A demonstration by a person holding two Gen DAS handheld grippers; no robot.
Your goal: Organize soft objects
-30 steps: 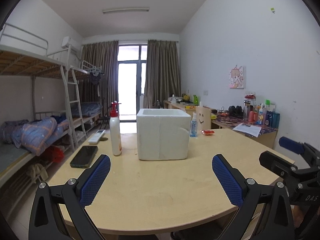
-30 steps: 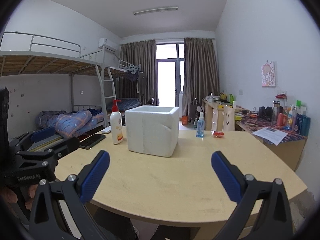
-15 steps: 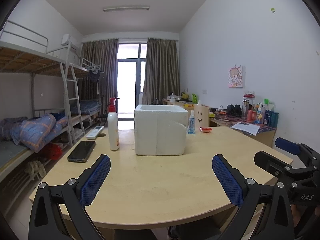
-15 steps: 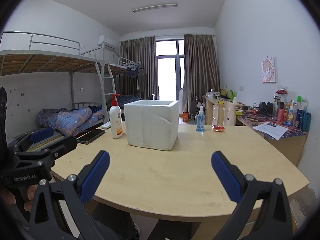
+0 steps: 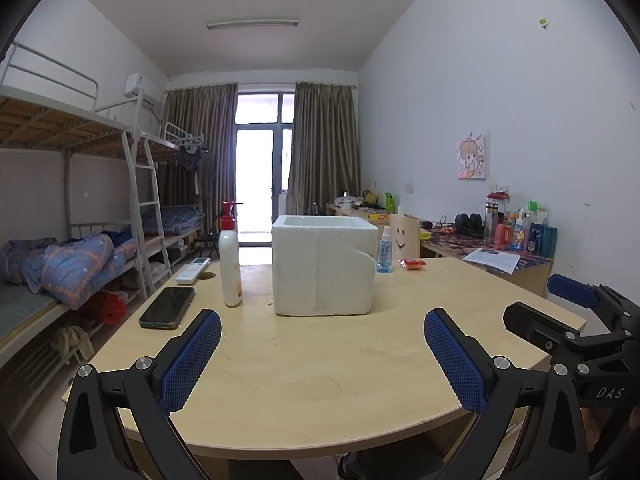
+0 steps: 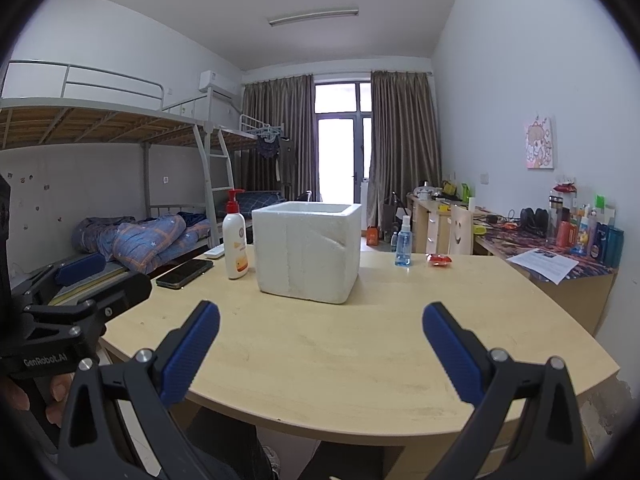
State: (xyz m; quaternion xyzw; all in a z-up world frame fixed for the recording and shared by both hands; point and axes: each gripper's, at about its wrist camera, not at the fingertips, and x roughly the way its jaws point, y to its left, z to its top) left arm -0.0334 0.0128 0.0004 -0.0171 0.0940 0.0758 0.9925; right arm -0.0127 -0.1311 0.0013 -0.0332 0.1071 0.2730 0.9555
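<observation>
both the left gripper (image 5: 322, 354) and the right gripper (image 6: 321, 350) are held spread wide and empty above the table (image 5: 320, 380), with the white foam box (image 5: 323, 266) seen at 12 o'clock.

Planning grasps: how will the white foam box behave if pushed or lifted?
The foam box is probably very light and would slide on the table. Its wall looks dented, so it likely crushes if squeezed. Being squat, it seems unlikely to tip.

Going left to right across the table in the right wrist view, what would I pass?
Phone → lotion bottle → foam box → spray bottle → red wrapper.
</observation>
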